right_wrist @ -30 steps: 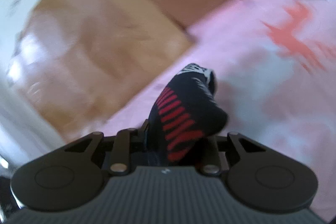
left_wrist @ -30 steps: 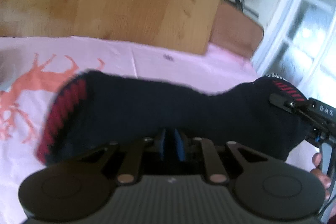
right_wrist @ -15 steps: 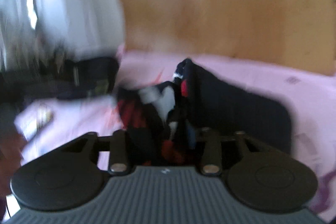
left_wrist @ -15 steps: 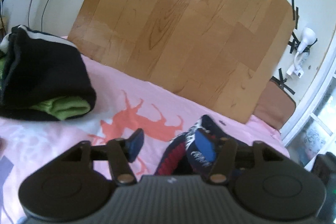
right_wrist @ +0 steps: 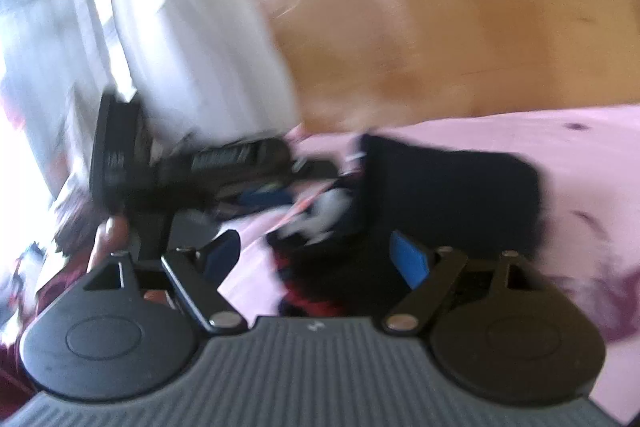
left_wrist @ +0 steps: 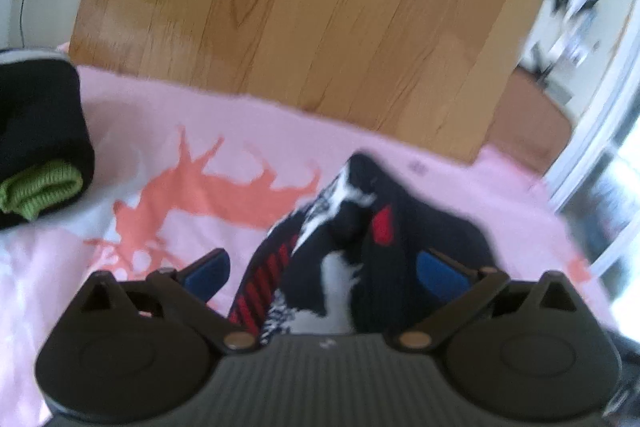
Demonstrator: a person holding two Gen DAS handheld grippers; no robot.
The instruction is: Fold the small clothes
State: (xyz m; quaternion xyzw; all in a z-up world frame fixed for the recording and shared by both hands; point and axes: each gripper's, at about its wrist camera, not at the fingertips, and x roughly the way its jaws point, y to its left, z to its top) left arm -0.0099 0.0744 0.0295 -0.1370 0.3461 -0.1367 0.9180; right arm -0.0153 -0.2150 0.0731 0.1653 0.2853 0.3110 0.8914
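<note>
1. Here, dark navy sock (left_wrist: 404,227) lay crumpled on the pink bedsheet (left_wrist: 132,115), red-striped cuff and white lettering showing, in front of the wooden board (left_wrist: 312,7).
2. Left gripper (left_wrist: 332,273) with jaws opening, spread wide; blue pads on either side of the sock, no pressing seen. Sock between them, loose.
3. Right gripper (right_wrist: 320,255) likewise opening, pads apart, sock heap (right_wrist: 440,187) between and beyond them. Much blur in that view.
4. In the right wrist view, the left gripper (right_wrist: 224,167) seen at the far side of the sock, with the hand (right_wrist: 108,239) holding it.
5. Folded dark garment with green ribbed edge (left_wrist: 40,147) off to the left, well apart from the sock.
6. Handling, as judged: light, soft, limp knit; no shape held once released, likely to slump or unfold. Best taken at cuff and toe, thin edges pinched, not the bunched middle.
7. Against a second earlier: then stretched out lengthwise and held up between both grippers, each clamped on an end. Half a second earlier already bunched near the sheet, left jaws part open. Now let go and heaped on the sheet.
</note>
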